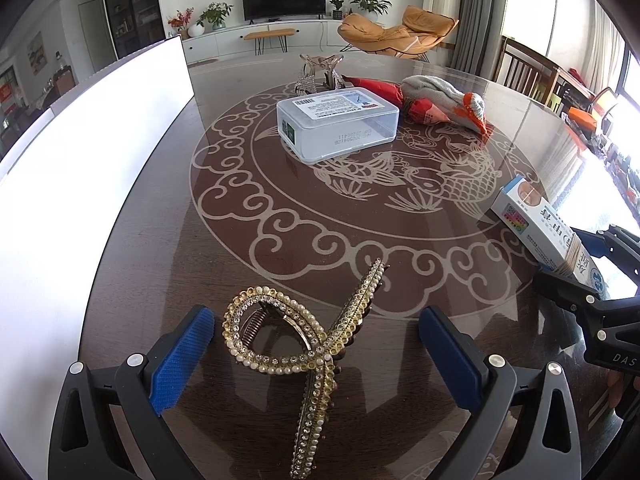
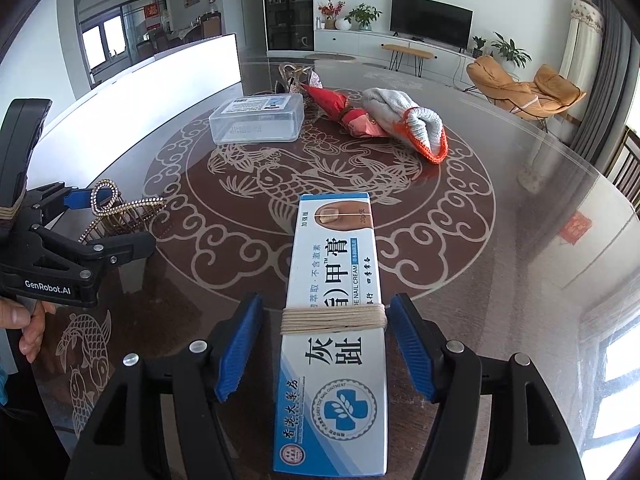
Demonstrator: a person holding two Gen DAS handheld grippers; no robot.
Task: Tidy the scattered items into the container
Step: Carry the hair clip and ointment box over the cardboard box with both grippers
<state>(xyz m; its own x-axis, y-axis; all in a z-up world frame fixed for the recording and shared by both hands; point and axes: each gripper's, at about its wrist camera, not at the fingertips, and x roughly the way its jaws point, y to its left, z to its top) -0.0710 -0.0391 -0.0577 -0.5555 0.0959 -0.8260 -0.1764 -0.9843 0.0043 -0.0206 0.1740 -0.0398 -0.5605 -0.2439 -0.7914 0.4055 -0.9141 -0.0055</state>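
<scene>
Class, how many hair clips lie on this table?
2: a pearl-studded hair claw between the open left gripper fingers, and a rhinestone clip behind the clear plastic box. Others may be hidden.

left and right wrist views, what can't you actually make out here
- White container, left wrist view: washed out by glare and cut off by the frame edge, so its inside is hidden.
- Nail cream box, left wrist view: its near end is hidden behind the right tongs.
- Clear plastic box, both views: label print too small to read.
- Rhinestone item behind it: partly blocked.
</scene>
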